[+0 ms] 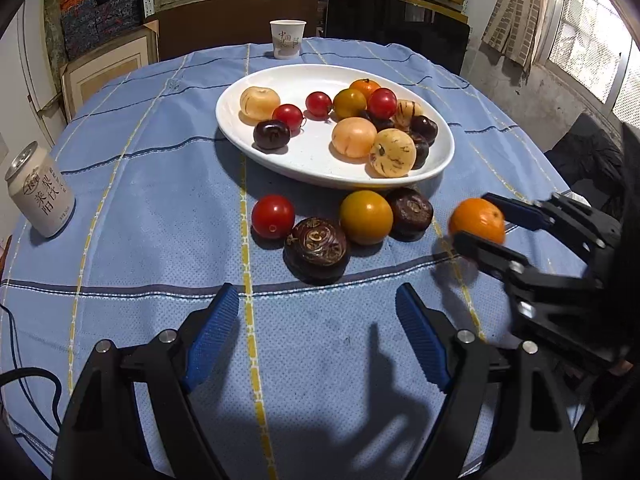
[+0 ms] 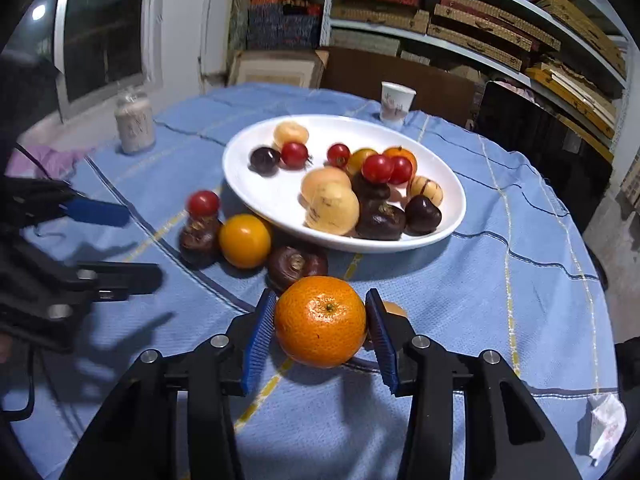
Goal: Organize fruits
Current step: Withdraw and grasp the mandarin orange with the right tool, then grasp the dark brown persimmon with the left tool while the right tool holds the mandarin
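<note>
A drink can [image 1: 40, 192] stands upright on the blue checked cloth [image 1: 160, 184]. A paper cup [image 1: 286, 39] stands at the far edge. Shelves [image 2: 480, 20] hold stacked boxes.

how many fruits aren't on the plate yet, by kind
red cherry tomato: 1
yellow tomato: 1
water chestnut: 2
mandarin: 1
total: 5, plus a pale bit half hidden beside the mandarin, kind unclear

Woven blue tablecloth [image 1: 160, 208], matt and nubbly, with stitched yellow lines. Glossy white glazed plate [image 1: 256, 80]. Smooth, shiny red tomato [image 1: 273, 216]; dimpled, waxy orange [image 2: 320, 320]; dull, wrinkled dark chestnut [image 1: 316, 248]. Brushed-metal can [image 1: 40, 192] at the cloth's left edge. Paper cup [image 1: 287, 38], matt. Ribbed blue rubbery pads [image 1: 212, 336] on matt black plastic.
</note>
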